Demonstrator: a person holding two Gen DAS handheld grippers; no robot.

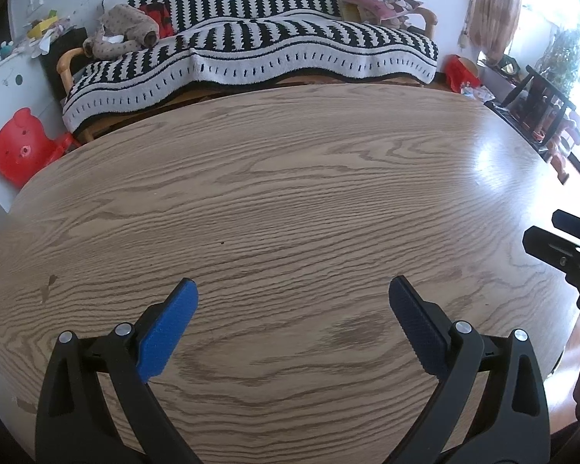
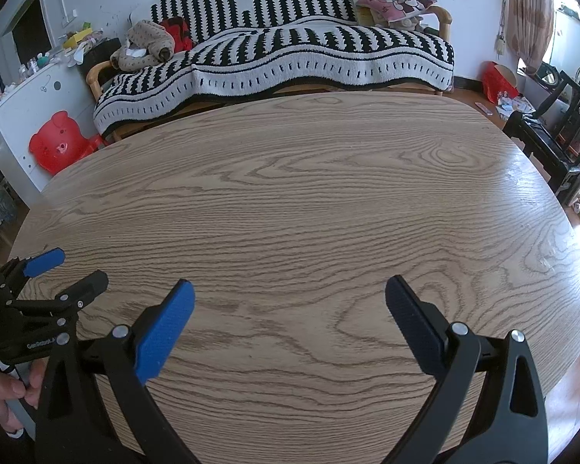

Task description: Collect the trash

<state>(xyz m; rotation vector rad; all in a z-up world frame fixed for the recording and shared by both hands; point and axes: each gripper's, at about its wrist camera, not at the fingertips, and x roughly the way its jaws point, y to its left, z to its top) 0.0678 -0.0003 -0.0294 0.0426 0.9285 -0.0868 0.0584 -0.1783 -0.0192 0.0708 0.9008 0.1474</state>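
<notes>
We hold the left gripper with its jaws spread wide and nothing between them; the blue pads hang over bare wood. The right gripper is in the same condition: jaws fully apart, empty, poised above the wooden table. Each tool appears at the edge of the other's view, so the two sit side by side near the table's front edge, apart from one another.

We cannot locate any trash on the table surface in either view; only faint stains and a small dark speck show on the wood. Loose clutter is visible well beyond the table: on the white cabinet at the left, and on the floor near the red bag at the right. Whether any of it is the intended item cannot be determined.

Risks, in our judgement:
- Selecting a wrong object, because no target is identified.
- Grazing the tabletop with the pads, since both tools ride low over it.
- Collision between the two grippers if both swing inward together.
- Glare at the right side of the table may hide small scraps.
</notes>
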